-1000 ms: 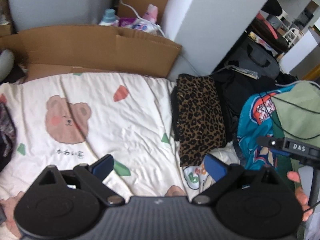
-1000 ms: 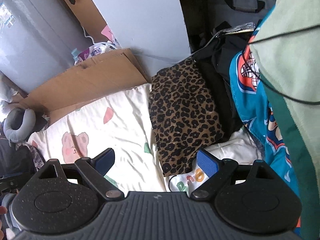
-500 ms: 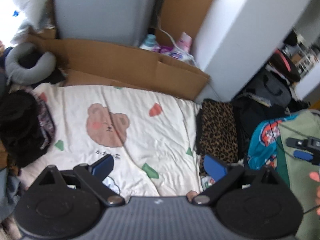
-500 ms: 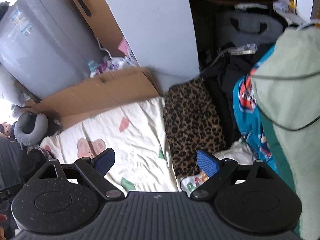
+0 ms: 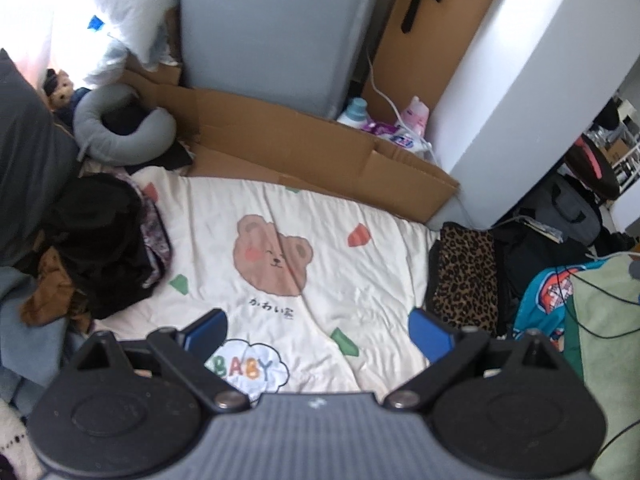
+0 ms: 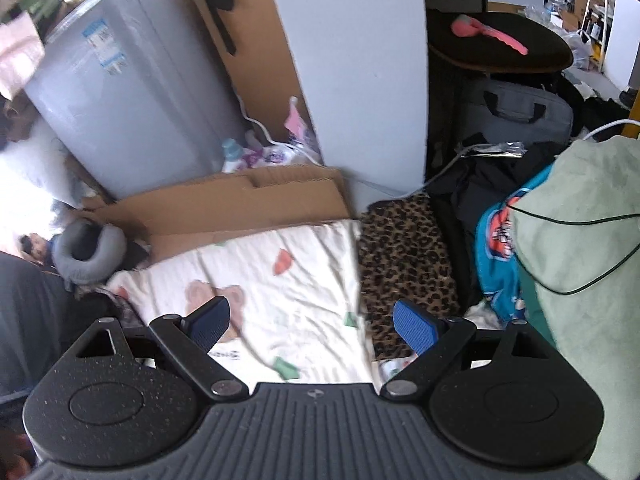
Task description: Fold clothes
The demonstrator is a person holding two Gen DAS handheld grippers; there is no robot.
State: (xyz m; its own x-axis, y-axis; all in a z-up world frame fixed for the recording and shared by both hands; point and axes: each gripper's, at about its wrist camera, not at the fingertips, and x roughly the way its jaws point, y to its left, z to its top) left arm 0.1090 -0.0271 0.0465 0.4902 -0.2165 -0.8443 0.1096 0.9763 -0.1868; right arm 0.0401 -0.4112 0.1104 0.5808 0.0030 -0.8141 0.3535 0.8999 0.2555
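Both claws, the left gripper (image 5: 318, 332) and right gripper (image 6: 312, 322), gape wide and hold nothing. One folded leopard-print cloth (image 5: 466, 276) lies far right on the cream bear-print blanket (image 5: 320, 280) (looks done). A dark messy clothes heap (image 5: 104, 244) waits left.

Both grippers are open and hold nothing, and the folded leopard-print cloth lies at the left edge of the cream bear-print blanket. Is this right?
Not quite. The folded leopard-print cloth lies at the right edge of the cream bear-print blanket, not the left; the left wrist view shows it. The rest holds: the left gripper and the right gripper are open and hold nothing.
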